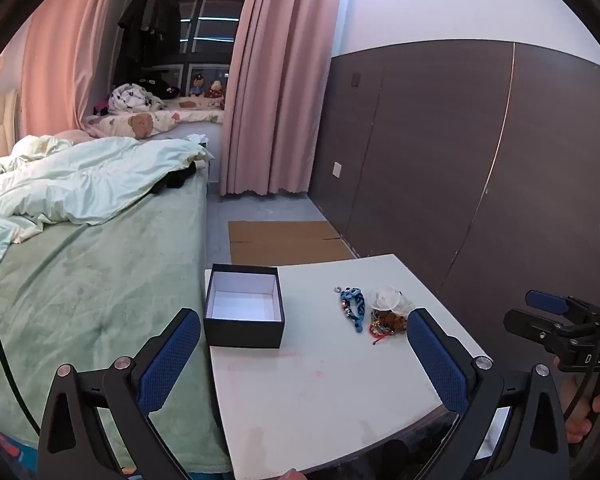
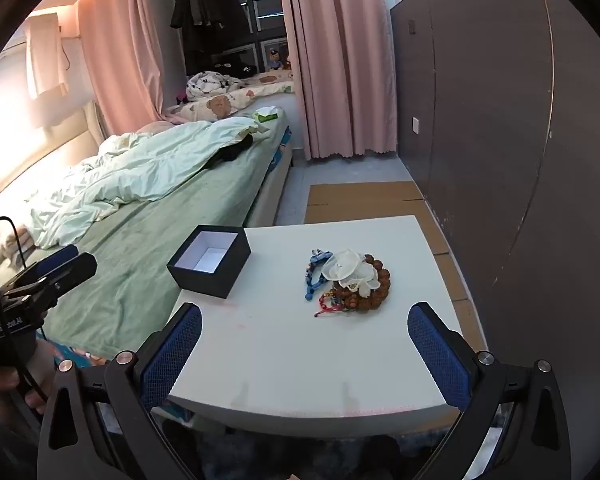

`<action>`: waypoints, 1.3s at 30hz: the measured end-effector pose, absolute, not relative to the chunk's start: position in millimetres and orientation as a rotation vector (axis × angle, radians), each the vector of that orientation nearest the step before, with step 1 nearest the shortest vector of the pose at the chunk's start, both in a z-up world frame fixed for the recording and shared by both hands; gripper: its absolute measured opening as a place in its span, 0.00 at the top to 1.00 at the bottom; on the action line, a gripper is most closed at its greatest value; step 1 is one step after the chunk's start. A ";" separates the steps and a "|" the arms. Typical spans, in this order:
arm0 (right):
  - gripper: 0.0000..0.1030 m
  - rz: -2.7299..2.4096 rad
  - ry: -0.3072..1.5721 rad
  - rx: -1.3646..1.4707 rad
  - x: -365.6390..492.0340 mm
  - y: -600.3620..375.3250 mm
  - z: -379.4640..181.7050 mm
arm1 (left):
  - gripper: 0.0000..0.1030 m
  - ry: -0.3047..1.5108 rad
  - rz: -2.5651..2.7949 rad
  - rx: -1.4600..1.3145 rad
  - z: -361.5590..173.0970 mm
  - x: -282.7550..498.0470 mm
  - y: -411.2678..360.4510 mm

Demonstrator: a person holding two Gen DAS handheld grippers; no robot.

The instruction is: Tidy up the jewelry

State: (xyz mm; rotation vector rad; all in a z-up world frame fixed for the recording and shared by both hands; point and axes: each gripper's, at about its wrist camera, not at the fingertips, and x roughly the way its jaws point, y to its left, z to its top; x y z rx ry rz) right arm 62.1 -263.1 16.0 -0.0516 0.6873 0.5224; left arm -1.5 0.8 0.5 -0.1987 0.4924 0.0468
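A wide bed [image 2: 148,280] with a plush, pale green cover and a rumpled, silky mint quilt [image 2: 140,168] fills the left of the room, with pleated pink curtains [image 2: 340,60] hanging behind it and smooth dark brown wall panels [image 2: 500,120] on the right. Just beside the bed stands the smooth white rectangular bench [image 2: 300,340], matte and faintly smudged pink. Both tools hover over its near edge, tilted downward: the left gripper [image 1: 304,360] and the right gripper [image 2: 305,354] each have their jaws spread fully apart, textured blue pads grasping nothing. At the bench's far left corner sits a square black cardboard box [image 1: 244,326], lidless, with a plain white lining. To its right, apart from it, lies the jewelry heap: a ring of knobbly brown wooden beads [image 2: 374,286], a translucent white petal-shaped piece [image 2: 350,270] on top, a braided blue cord bracelet [image 2: 314,280] alongside, and a thin red string bracelet [image 2: 328,304] at the near side.
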 end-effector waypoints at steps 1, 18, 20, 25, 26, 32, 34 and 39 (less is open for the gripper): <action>0.00 0.522 0.693 -0.048 62.9 -262.9 14.9 | 0.00 0.490 0.045 -0.193 0.6 -2.0 0.6; 0.00 0.542 0.667 -0.054 63.9 -256.7 10.3 | 0.00 0.499 0.079 -0.199 1.3 -2.6 8.9; 0.00 0.545 0.652 -0.055 63.2 -255.7 13.0 | 0.00 0.501 0.077 -0.201 1.1 -2.9 9.8; 0.00 0.551 0.641 -0.046 64.0 -254.9 15.1 | 0.00 0.499 0.073 -0.193 3.8 -1.9 8.5; 0.00 0.550 0.643 -0.046 65.0 -254.8 14.7 | 0.00 0.499 0.071 -0.192 3.7 -1.4 8.3; 0.00 0.548 0.642 -0.040 64.3 -254.1 16.7 | 0.00 0.500 0.070 -0.179 3.3 -0.1 8.0; 0.00 0.551 0.640 -0.033 64.6 -255.0 17.8 | 0.00 0.501 0.067 -0.179 3.5 0.8 7.6; 0.00 0.554 0.644 -0.028 64.6 -255.4 16.4 | 0.00 0.500 0.068 -0.181 3.9 2.0 7.0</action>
